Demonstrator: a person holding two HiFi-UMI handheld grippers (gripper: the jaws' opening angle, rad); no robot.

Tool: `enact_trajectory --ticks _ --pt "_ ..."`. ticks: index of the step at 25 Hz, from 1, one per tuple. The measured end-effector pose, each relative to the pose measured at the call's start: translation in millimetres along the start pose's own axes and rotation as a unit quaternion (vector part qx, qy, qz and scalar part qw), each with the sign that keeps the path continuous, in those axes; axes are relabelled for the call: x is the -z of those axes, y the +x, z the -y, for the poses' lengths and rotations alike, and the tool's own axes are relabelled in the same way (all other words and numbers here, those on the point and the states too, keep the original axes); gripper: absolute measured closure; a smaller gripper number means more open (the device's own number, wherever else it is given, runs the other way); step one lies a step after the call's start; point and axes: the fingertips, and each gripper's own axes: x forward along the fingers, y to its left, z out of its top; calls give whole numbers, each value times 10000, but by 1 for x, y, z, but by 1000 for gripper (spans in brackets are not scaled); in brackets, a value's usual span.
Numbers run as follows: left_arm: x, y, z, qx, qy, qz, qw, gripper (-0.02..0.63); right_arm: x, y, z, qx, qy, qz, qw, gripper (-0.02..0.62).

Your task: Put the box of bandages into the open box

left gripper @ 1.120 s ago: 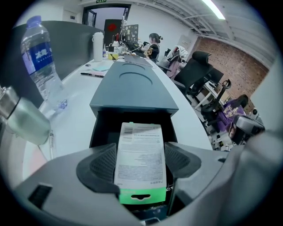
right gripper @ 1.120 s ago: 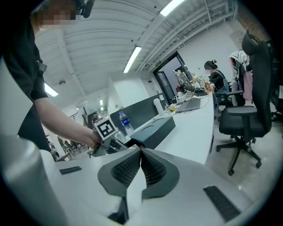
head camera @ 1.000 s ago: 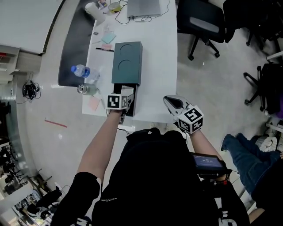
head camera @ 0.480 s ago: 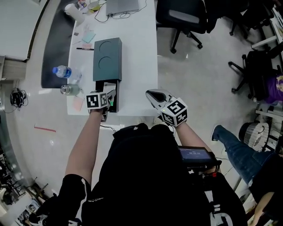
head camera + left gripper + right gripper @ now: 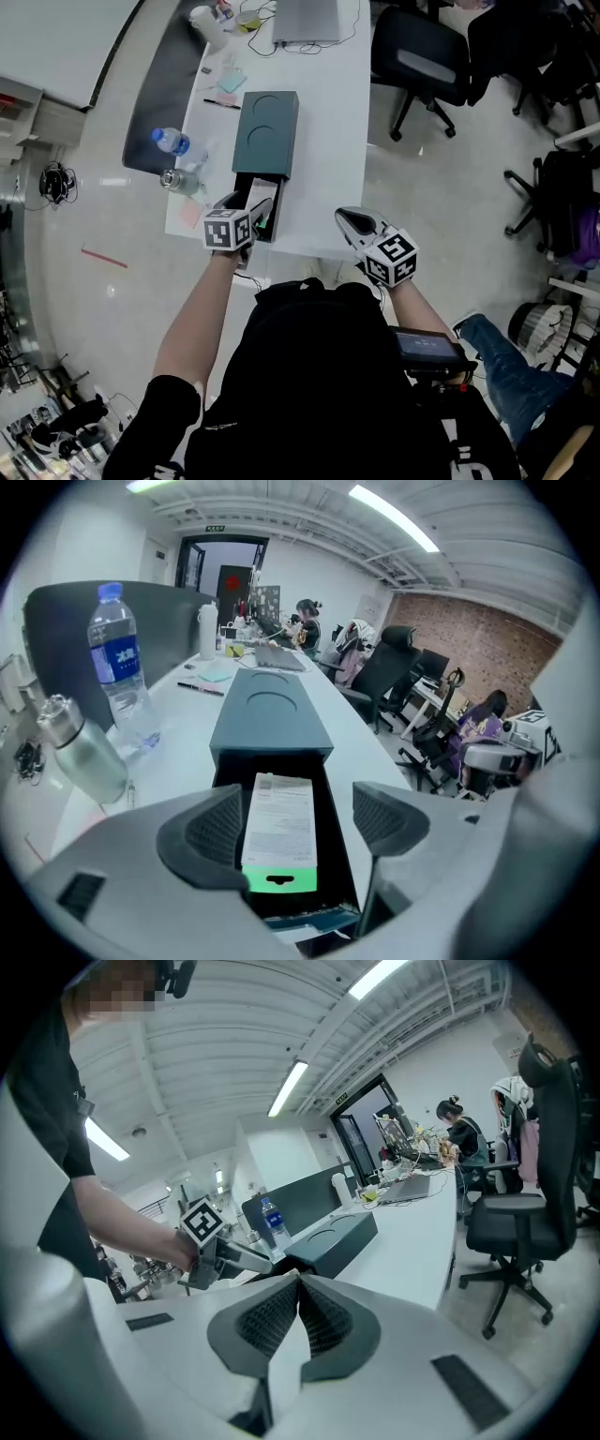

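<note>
The left gripper view shows what the head view barely does. The box of bandages, white with a green near end, lies flat inside the dark drawer-like opening of the open box. The left tool stands over it with its jaws spread wide to either side. The pads seem clear of the carton, though the wide lens makes the left-hand gap hard to judge.

From the head view, the left tool sits at the near end of the open box, and only a pale sliver of the box of bandages shows. The right tool is held off past the worktop's near edge. In its own view, the right tool has its jaws pressed together on nothing.

The white worktop also carries a water bottle, a metal flask and a laptop at the far end. Office chairs stand on the pale floor, and a brick wall closes the room.
</note>
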Motion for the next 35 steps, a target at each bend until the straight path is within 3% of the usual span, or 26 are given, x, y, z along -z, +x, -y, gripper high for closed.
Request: enact_trajectory --ticks 3,12,17,26,35 --pt "-3 -18 8 -2 34 351 9994 255 -2 -1 -4 -45 -80 7 10000 569" --pt "8 -68 37 97 -264 1269 9915 510 -14 0 -20 -392 -549 150 9976 569" --pt "27 -86 54 257 -360 1595 9862 588 -17 1 -32 -678 -786 96 9946 569" --pt "47 -116 68 45 -397 2216 9743 598 -23 -3 -46 -1095 -1070 64 9882 569" --pt "60 -122 90 -34 -474 2244 9733 598 -16 -26 -47 -1125 -1054 53 9880 569"
